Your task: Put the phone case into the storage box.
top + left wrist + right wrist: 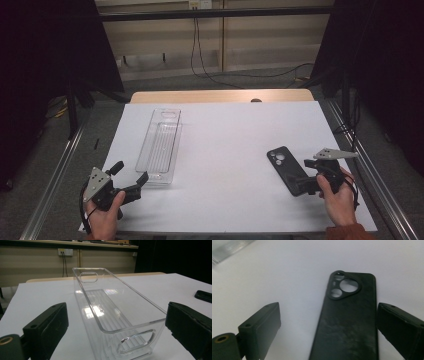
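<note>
No brand, label or writing can be read on anything here. The phone case point(288, 170) is a dark, matt black shell lying flat on the white desk point(235, 145) at the person's right, back side up, with a raised rounded-triangular camera surround holding three round cut-outs; its surface looks faintly scuffed and greyish in the right gripper view, where the case point(348, 322) runs up between the two black jaws. The right gripper point(311, 183) sits at the near end of the case with its jaws spread wide; one jaw stands well apart from the case and the other lies just beside its edge, and whether that one touches it cannot be told. A grey three-cornered plate rides on top of this gripper. On the person's left the clear plastic tray point(160, 145) stands lengthwise on the desk, a long narrow bin with a ribbed floor, rounded corners and an oval handle slot in each end wall. The left gripper point(131, 186) is held just at the tray's near end, its jaws spread on either side of that end point(130, 337) without pressing on it. Case and tray lie well apart. Beyond the desk a wall socket point(65, 251) with two cables is visible.
</note>
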`<move>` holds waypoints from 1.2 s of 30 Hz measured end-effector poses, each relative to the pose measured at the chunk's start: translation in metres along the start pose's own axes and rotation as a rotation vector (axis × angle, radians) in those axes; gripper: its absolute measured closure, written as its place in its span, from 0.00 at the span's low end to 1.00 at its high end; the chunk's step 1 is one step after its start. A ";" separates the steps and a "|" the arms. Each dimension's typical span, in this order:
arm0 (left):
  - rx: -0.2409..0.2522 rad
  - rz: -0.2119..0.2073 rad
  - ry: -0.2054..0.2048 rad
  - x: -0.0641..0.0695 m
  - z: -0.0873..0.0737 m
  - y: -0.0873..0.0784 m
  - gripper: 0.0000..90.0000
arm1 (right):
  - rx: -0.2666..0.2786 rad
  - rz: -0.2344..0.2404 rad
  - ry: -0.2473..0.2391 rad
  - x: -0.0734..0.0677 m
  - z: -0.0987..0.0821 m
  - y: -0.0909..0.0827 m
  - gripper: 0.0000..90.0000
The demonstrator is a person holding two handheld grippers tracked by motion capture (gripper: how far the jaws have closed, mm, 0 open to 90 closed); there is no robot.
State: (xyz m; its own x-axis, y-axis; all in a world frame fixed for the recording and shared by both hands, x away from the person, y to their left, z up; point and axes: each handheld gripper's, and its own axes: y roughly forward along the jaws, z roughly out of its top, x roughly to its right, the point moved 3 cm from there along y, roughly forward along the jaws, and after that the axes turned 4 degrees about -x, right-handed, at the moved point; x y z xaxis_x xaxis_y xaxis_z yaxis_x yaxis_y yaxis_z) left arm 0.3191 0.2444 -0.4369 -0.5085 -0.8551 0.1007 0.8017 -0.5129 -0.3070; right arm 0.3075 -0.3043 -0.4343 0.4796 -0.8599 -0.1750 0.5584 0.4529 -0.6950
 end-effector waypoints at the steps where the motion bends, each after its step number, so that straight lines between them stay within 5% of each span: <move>1: 0.000 0.000 0.000 0.000 0.000 0.000 0.05 | 0.000 0.000 0.000 0.000 0.000 0.000 0.06; 9: -0.007 0.000 0.005 0.001 0.000 0.001 0.05 | -0.102 -0.037 0.024 0.015 -0.002 0.005 0.05; 22: -0.008 -0.003 0.007 0.000 0.000 0.002 0.05 | -0.322 -0.012 0.004 0.026 0.020 0.041 0.05; 36: -0.007 -0.006 0.003 0.001 0.000 0.002 0.05 | -0.407 -0.035 -0.008 0.026 0.025 0.058 0.06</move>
State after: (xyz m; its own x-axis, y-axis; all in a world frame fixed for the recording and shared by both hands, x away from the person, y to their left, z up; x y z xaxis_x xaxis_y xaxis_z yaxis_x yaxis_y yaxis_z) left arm 0.3203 0.2430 -0.4377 -0.5140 -0.8519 0.1000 0.7964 -0.5173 -0.3131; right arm 0.3694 -0.2946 -0.4623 0.4709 -0.8706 -0.1423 0.2621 0.2920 -0.9198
